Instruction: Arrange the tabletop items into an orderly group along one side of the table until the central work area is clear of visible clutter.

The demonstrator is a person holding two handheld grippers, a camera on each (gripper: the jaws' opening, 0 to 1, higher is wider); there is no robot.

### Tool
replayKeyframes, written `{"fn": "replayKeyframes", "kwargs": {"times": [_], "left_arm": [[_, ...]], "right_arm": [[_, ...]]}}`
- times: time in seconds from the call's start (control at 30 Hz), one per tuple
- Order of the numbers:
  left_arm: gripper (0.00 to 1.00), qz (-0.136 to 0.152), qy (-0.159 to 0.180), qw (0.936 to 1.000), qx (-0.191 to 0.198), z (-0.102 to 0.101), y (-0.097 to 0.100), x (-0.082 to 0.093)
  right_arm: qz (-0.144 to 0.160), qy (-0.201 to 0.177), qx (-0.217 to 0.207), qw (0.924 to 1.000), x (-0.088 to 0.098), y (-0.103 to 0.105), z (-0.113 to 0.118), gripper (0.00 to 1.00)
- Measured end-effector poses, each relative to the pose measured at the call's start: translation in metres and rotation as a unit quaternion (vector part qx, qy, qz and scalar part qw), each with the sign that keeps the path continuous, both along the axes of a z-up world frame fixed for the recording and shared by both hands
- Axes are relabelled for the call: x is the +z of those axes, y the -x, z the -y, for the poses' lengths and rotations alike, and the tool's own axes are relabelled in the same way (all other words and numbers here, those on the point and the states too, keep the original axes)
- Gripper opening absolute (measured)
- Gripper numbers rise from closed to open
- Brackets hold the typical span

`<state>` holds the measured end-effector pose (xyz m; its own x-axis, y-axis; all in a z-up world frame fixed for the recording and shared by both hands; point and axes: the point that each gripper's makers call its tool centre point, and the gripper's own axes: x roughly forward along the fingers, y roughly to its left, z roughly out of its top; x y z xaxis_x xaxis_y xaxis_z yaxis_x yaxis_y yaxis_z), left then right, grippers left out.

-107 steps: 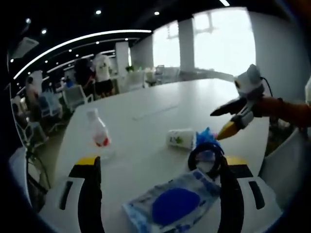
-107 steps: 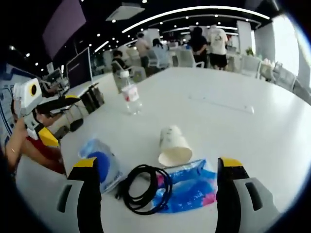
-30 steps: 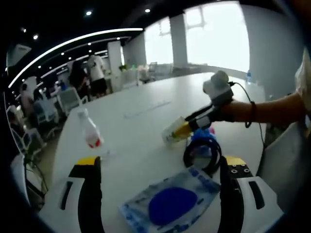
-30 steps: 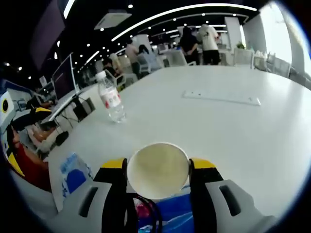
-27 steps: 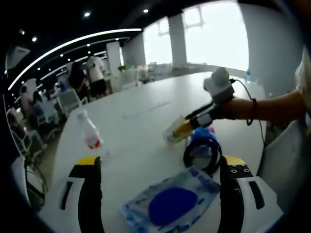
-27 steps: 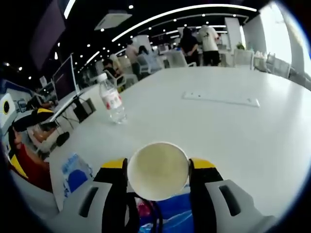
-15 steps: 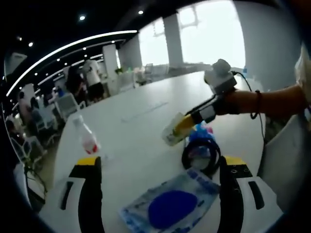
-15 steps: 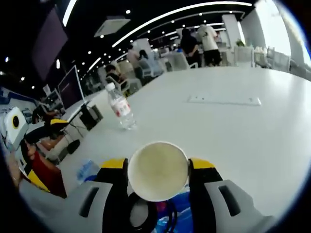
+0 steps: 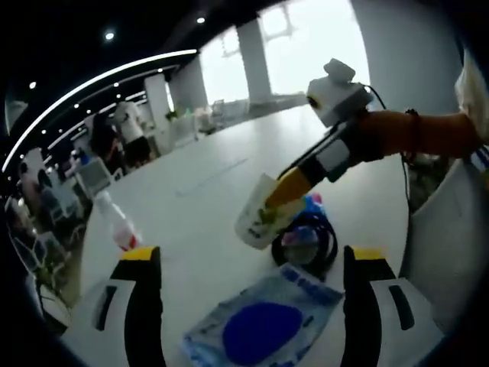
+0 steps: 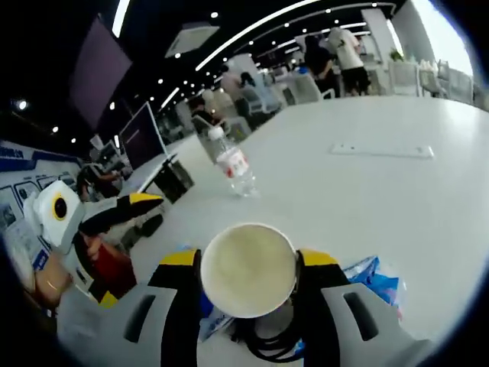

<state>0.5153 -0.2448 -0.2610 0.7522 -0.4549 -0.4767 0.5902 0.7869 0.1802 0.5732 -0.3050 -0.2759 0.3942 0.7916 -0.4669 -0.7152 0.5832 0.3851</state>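
Observation:
A white paper cup [image 9: 258, 219] with a green print hangs tilted above the table, my right gripper [image 9: 284, 196] shut on it. In the right gripper view the cup's open mouth [image 10: 248, 269] faces the camera between the jaws of my right gripper [image 10: 248, 260]. Below the cup lie a black coiled cable [image 9: 306, 241] and a blue tissue pack [image 9: 314, 203]. A clear packet with a blue disc [image 9: 263, 330] lies between the jaws of my open left gripper [image 9: 250, 258]. A water bottle [image 9: 119, 226] with a red label stands at the left. My left gripper [image 10: 114, 210] hovers off the table's edge.
The white table [image 9: 206, 183] stretches far ahead; a flat white strip [image 10: 382, 151] lies on it. The bottle [image 10: 231, 164] stands near the table's edge. The cable [image 10: 267, 340] and the blue tissue pack [image 10: 378, 279] lie under the cup. People and chairs [image 10: 336, 53] are beyond the table.
My right gripper has closed on the cup, lifted it off the table and carried it over the cable toward the left gripper. The left gripper stays open over the blue-disc packet.

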Motion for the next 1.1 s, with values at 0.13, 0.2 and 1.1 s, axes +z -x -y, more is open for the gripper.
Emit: {"fn": "replayKeyframes", "kwargs": {"times": [0.13, 0.2, 1.1], "left_arm": [[0.92, 0.003, -0.016, 0.9998, -0.010, 0.005, 0.003, -0.003], [0.93, 0.005, -0.014, 0.9997, -0.021, 0.010, 0.004, -0.002], [0.67, 0.073, -0.127, 0.9845, -0.097, 0.036, 0.014, -0.004]], "right_arm": [[-0.001, -0.002, 0.021, 0.9998, 0.007, 0.015, -0.006, 0.49], [0.003, -0.006, 0.036, 0.9993, 0.012, 0.023, -0.009, 0.49], [0.017, 0.015, 0.095, 0.9952, 0.024, 0.080, -0.014, 0.49]]}}
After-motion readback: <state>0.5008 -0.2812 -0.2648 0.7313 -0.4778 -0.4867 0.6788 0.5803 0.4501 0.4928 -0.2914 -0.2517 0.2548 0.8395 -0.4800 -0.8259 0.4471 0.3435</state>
